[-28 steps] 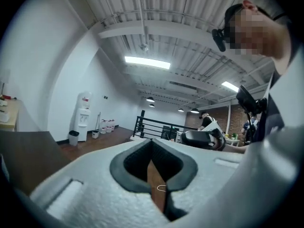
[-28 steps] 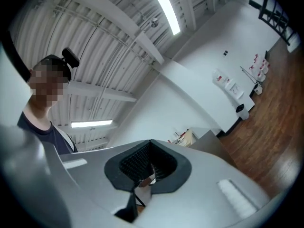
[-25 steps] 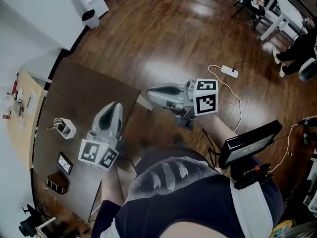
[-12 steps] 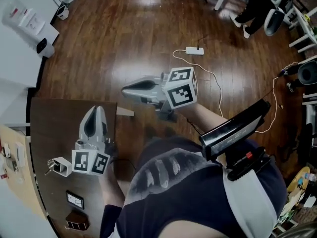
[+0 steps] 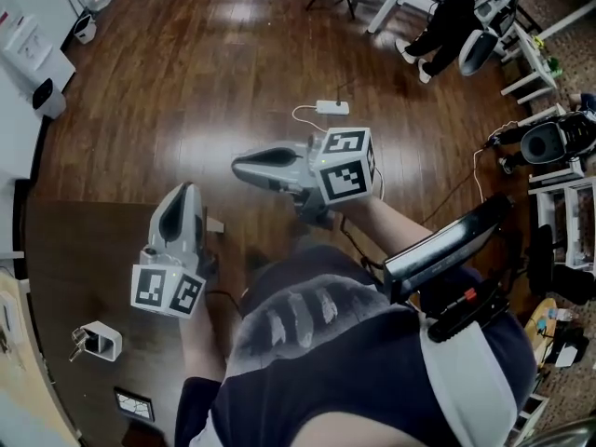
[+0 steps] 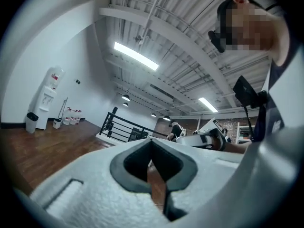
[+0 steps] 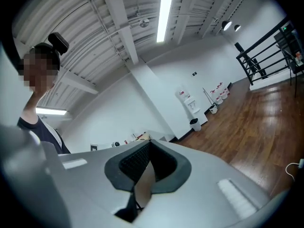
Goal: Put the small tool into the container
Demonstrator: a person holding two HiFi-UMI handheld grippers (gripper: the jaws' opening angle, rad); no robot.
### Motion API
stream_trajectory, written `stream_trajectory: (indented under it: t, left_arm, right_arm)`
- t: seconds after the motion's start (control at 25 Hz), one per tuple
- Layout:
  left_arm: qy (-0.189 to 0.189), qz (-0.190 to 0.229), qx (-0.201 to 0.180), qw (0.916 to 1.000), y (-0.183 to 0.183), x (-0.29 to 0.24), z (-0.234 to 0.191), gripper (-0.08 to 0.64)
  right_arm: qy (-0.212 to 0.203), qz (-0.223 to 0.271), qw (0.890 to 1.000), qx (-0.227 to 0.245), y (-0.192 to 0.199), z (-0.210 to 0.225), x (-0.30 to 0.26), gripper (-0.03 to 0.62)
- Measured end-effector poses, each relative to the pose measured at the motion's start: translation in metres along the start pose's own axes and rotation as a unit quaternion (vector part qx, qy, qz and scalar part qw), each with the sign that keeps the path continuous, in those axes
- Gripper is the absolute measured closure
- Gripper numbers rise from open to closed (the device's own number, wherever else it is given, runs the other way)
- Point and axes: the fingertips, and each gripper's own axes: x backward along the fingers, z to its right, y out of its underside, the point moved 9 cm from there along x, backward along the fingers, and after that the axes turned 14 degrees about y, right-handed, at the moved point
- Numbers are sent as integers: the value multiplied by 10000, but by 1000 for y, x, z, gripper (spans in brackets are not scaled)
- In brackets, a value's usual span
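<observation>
My left gripper (image 5: 184, 194) and right gripper (image 5: 240, 164) are empty, jaws together. The tool (image 5: 76, 340) looks already inside the container (image 5: 104, 345) by the table's (image 5: 84, 250) left edge.

Two claws share the scene, the left claw (image 5: 187, 192) and the right claw (image 5: 238, 164). One dark tabletop (image 5: 84, 250) holds one small white container (image 5: 101, 341) and one flat framed item (image 5: 135, 403). One white power strip (image 5: 332, 108) and one white bin (image 5: 48, 96) sit on the wooden floor (image 5: 186, 82), with one seated person (image 5: 447, 21) in the far corner.
</observation>
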Motion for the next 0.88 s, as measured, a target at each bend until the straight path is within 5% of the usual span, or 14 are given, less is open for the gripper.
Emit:
stream_trajectory:
  t: [0.88]
  left_arm:
    - [-193, -797, -300, 9962, -4, -188, -11, 563]
  right_arm:
    - [-849, 293, 9938, -654, -76, 162, 53, 591]
